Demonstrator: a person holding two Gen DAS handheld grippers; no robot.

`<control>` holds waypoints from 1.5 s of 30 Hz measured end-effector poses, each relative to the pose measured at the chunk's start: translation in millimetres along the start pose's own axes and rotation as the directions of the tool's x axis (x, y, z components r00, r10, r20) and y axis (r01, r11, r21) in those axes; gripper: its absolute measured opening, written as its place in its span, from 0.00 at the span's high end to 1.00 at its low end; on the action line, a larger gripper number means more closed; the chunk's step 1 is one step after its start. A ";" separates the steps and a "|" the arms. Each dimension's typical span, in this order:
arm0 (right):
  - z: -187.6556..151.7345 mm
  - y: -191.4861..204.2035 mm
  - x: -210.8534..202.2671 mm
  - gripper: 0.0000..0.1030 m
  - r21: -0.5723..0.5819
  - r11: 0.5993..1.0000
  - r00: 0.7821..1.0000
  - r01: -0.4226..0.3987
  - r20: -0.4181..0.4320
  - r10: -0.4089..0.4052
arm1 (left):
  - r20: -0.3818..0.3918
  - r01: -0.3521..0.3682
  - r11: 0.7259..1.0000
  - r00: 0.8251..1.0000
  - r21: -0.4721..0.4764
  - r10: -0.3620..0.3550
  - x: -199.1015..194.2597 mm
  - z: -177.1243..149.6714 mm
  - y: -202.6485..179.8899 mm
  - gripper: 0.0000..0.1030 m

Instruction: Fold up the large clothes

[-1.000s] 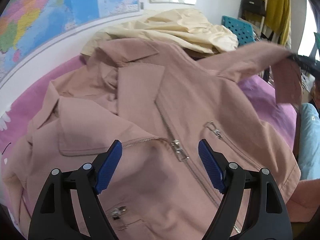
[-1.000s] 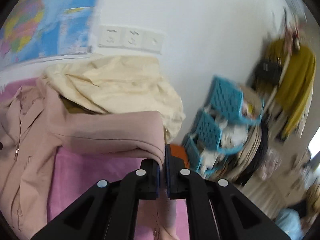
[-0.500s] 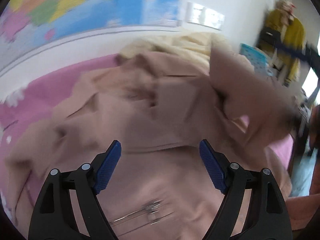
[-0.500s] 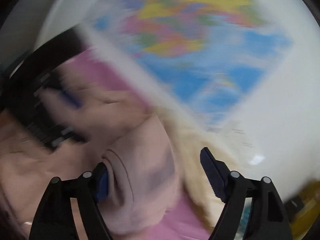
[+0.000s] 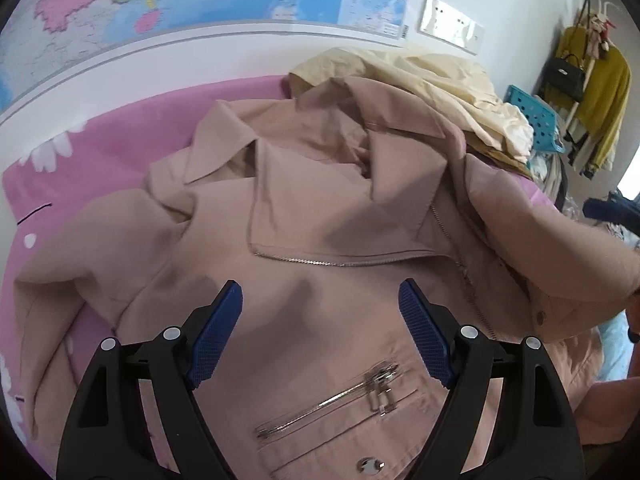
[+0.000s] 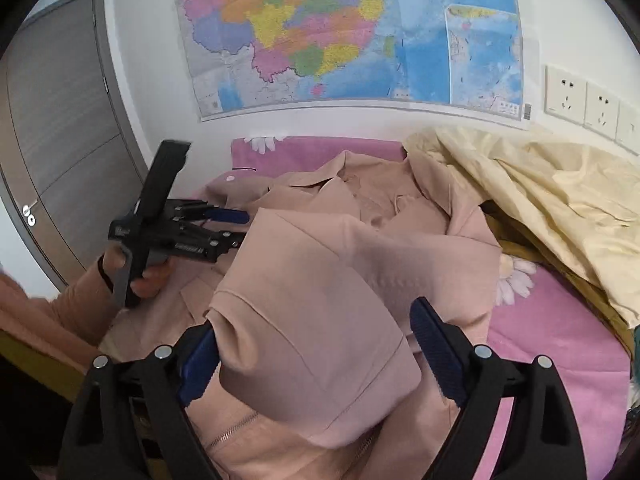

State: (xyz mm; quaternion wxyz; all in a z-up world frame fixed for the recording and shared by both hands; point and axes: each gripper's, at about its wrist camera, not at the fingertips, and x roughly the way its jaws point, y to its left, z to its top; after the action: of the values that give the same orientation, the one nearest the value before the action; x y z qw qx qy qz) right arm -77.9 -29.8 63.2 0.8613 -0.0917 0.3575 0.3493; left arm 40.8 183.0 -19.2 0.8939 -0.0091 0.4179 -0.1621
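A dusty-pink zip jacket (image 5: 320, 220) lies front-up on the pink bed sheet (image 5: 120, 128), collar toward the wall. My left gripper (image 5: 320, 292) hovers open over the chest, above a pocket zip, with nothing between its pads. In the right wrist view the jacket's sleeve (image 6: 312, 320) is folded across the body (image 6: 340, 200). Its cuff end lies between the jaws of my right gripper (image 6: 316, 316), which are opening; the cuff brushes the left pad and the right pad stands clear. A hand holds the left gripper (image 6: 238, 228) at the jacket's far side.
A crumpled cream garment (image 6: 540, 200) is heaped against the wall beside the jacket's collar. A map and wall sockets (image 6: 576, 96) hang above the bed, and a grey door (image 6: 60, 120) stands at the left. Blue baskets (image 5: 536, 120) and a clothes rack (image 5: 600, 88) stand past the bed's end.
My right gripper, shut on the sleeve cuff a second ago, swung the sleeve across the jacket and opened wide. My left gripper slid across the jacket front and stayed open.
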 end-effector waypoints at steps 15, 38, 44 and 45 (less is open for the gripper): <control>-27.2 57.0 -40.0 0.06 -0.284 0.943 0.978 0.174 -0.064 -0.199 | 0.033 0.046 0.999 0.998 0.019 -0.047 -10.9 6.4 -15.9 0.23; 17.9 25.2 8.3 0.97 0.094 0.950 0.955 -0.296 0.029 0.295 | 0.107 0.122 0.992 0.987 0.014 -0.123 -61.6 -21.9 -10.4 0.23; 41.1 73.1 55.1 0.26 0.006 0.921 0.920 -0.390 -0.051 0.390 | 0.206 0.111 0.987 0.975 -0.112 -0.086 -108.0 -30.0 35.7 0.23; 41.1 74.2 57.1 0.26 0.003 0.914 0.913 -0.406 -0.050 0.405 | 0.212 0.116 0.985 0.973 -0.126 -0.087 -112.9 -33.5 40.7 0.23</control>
State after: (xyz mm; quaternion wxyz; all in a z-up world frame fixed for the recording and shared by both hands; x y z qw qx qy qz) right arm -76.2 72.4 61.0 0.7607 -0.0273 0.3886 0.5192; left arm -40.3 259.1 36.8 0.9200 -0.1090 0.3323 -0.1766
